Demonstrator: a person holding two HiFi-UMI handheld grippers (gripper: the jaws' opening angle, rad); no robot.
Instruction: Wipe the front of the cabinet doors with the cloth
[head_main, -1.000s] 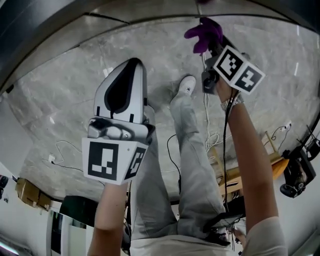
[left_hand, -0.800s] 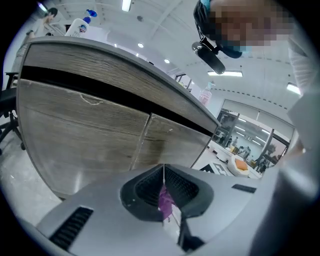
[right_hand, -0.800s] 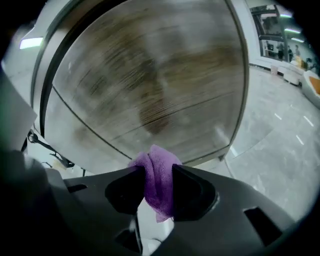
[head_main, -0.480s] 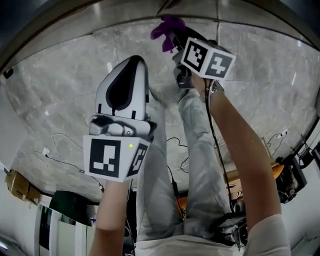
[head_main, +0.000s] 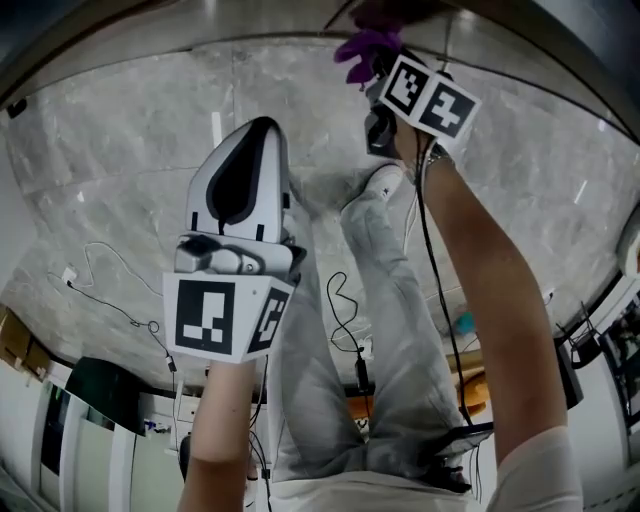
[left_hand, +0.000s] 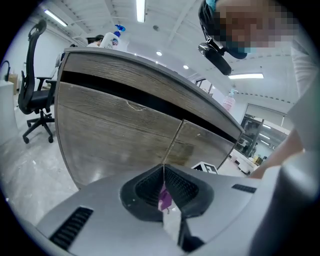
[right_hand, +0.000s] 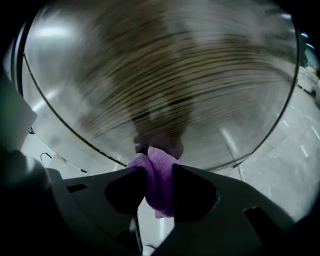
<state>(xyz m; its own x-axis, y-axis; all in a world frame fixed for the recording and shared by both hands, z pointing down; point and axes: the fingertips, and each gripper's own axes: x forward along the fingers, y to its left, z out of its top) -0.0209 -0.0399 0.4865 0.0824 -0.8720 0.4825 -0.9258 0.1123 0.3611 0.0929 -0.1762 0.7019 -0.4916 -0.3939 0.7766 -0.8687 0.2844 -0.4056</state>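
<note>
So the right gripper (right_hand: 159, 172) is clamping down on a bunched-up purple microfibre cloth (right_hand: 157, 192). Its jaws are squeezing in from both sides and a fold is poking out past the tips. That fold is sitting right up at the grey-brown wood-grain cabinet door (right_hand: 165, 75). It's looking like contact, but the door is coming out really blurry there, so I can't tell for sure. In the head view the person's right arm (head_main: 490, 320) is reaching way out front. The cloth is showing just above that gripper's black-and-white marker cube (head_main: 428, 97), near the top edge.

The left gripper (left_hand: 163, 169) isn't touching the cloth or the cabinet. Its jaws are pressing together tip to tip, and it's hanging well back, pointing at the thin vertical seam (left_hand: 174, 140) between the two doors. A tiny sliver of purple is showing in the slit behind the tips, no idea what that is.

Other stuff:
- A white spray bottle with a blue cap (left_hand: 112, 37) is standing on top of the cabinet.
- A black office chair (left_hand: 32, 75) is sitting off to the left on the pale floor.
- Looking down, the person is wearing light grey trousers (head_main: 390, 330) and a white sneaker (head_main: 380, 182).
- They're standing on a pale marbled floor (head_main: 130, 180) with thin black cables (head_main: 340, 300) trailing across it.
</note>
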